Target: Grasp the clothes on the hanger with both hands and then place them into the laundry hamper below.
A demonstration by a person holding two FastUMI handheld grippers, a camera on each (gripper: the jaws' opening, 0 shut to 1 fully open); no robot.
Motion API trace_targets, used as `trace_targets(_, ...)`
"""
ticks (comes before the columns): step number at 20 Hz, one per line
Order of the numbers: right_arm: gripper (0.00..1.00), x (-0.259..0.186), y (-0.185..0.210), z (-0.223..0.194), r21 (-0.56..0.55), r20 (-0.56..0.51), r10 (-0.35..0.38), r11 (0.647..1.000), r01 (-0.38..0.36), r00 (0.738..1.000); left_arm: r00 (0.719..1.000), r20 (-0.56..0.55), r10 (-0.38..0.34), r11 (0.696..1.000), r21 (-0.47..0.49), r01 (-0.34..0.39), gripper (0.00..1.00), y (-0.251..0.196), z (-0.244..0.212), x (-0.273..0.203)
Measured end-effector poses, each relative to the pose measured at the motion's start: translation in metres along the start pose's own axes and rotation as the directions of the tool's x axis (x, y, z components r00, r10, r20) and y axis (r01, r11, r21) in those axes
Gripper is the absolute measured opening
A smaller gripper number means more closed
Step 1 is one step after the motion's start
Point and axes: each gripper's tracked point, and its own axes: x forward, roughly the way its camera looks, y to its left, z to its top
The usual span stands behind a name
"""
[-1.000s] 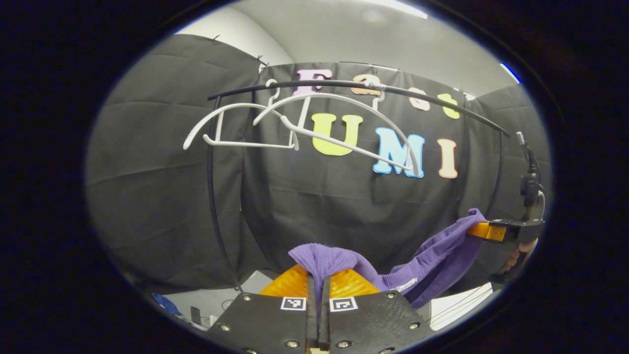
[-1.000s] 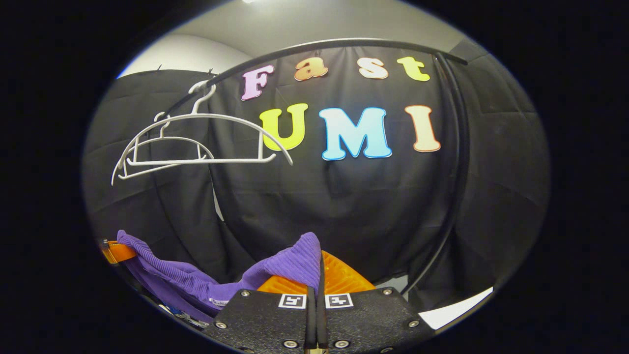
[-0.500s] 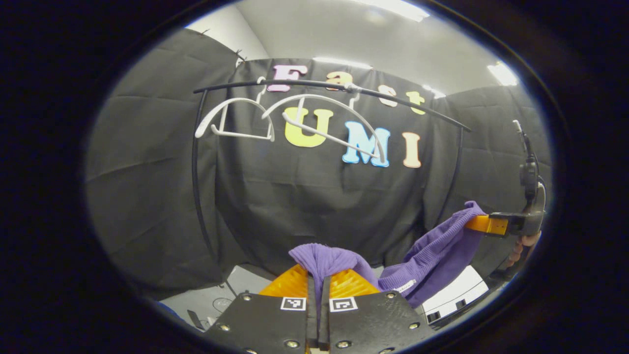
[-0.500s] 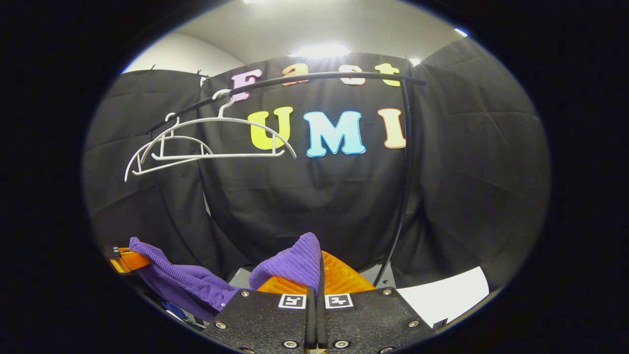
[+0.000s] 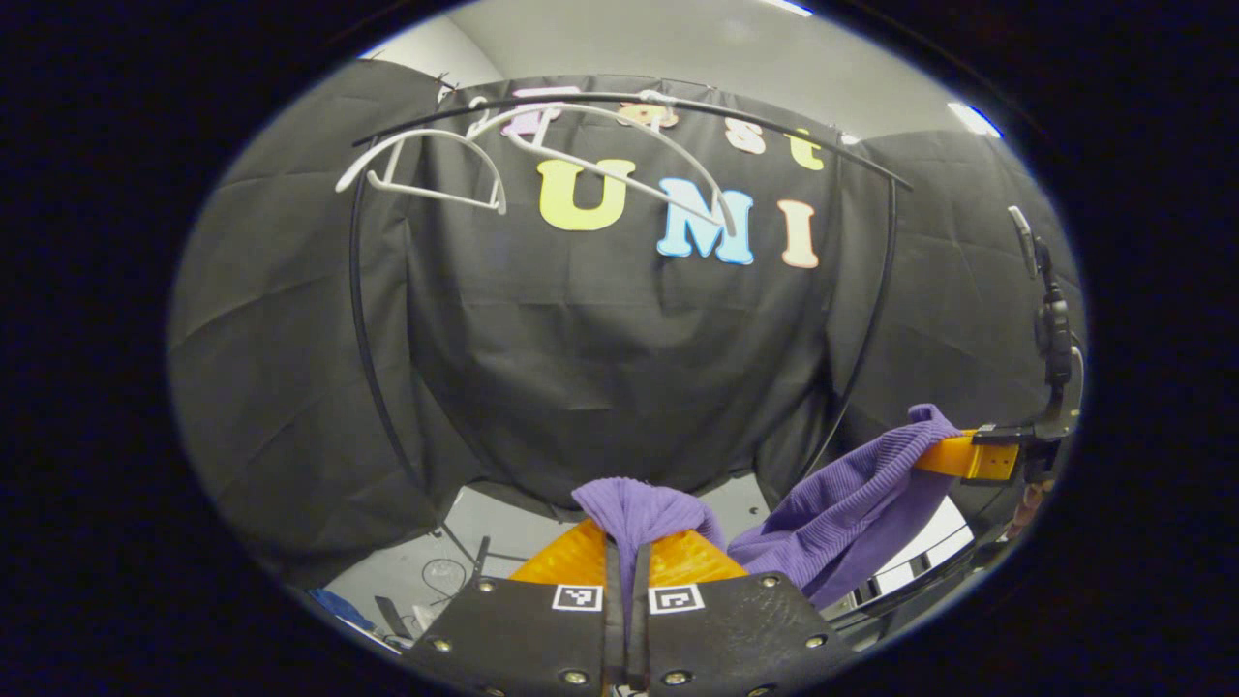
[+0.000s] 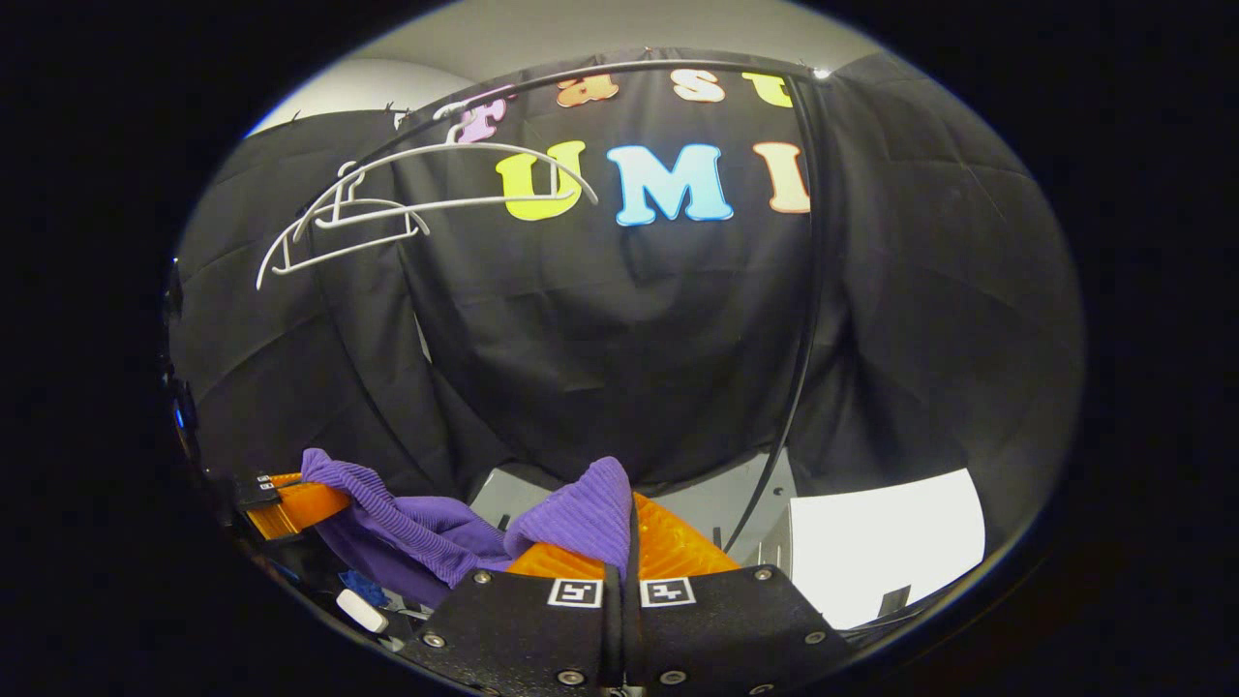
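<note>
Black cloth backs a black rail (image 5: 678,102) carrying two bare white hangers (image 5: 426,165). Left gripper view: left gripper (image 5: 627,537) clamped on the purple garment (image 5: 842,503), which sags toward the right gripper (image 5: 953,455). Right gripper view: right gripper (image 6: 624,528) pinches the purple garment (image 6: 407,528); left gripper (image 6: 300,499) grips its far end.
</note>
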Motion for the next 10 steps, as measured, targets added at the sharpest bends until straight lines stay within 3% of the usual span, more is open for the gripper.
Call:
trace_targets(4, 0.00, 0.027, -0.009, -0.046, 0.021, -0.101, -0.017, 1.000, 0.019, 0.995, 0.995, -0.103, 0.004, 1.000, -0.018, -0.006, 0.02, 0.006, -0.054, 0.029)
trace_targets(5, 0.00, 0.033, -0.010, -0.058, 0.024, -0.127, -0.019, 0.999, 0.022, 0.992, 0.992, -0.128, 0.004, 1.000, -0.019, -0.007, 0.07, 0.009, -0.066, 0.036)
trace_targets(6, 0.00, 0.039, -0.012, -0.070, 0.024, -0.152, -0.028, 0.999, 0.032, 0.988, 0.988, -0.153, 0.004, 1.000, -0.016, -0.006, 0.02, 0.012, -0.079, 0.043)
trace_targets(10, 0.00, 0.067, -0.021, -0.107, 0.044, -0.223, -0.050, 0.997, 0.062, 0.974, 0.971, -0.239, 0.023, 1.000, 0.012, -0.020, 0.02, 0.025, -0.129, 0.079)
